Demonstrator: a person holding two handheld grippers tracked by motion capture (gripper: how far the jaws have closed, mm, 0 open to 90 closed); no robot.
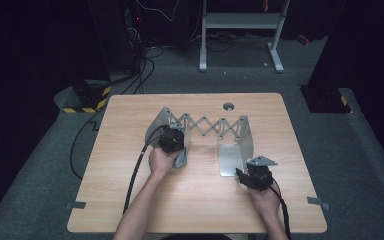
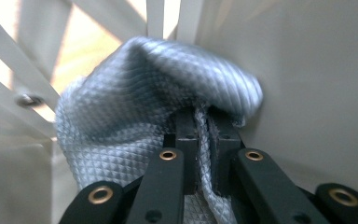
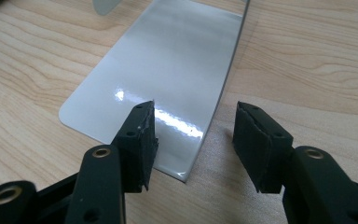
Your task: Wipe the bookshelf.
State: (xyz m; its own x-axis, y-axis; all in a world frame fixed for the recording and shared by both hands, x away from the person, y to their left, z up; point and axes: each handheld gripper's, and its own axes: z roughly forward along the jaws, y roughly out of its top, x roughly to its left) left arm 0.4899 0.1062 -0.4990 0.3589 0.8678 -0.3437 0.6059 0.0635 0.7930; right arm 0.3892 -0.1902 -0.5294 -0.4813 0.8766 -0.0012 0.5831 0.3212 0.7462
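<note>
The wooden table [image 1: 130, 150] carries a grey metal expandable rack [image 1: 207, 125], with a scissor lattice between two end plates and a flat base plate [image 1: 228, 159] lying on the wood at its right end. The left gripper [image 1: 172, 137] is at the left end plate of the rack, and in the left gripper view its jaws are pressed together on a fold of a silver-grey quilted cloth [image 2: 135, 112], which bulges against the plate and the lattice bars. The right gripper [image 3: 193, 133] is low over the table at the near corner of the base plate, with its jaws apart and nothing between them.
</note>
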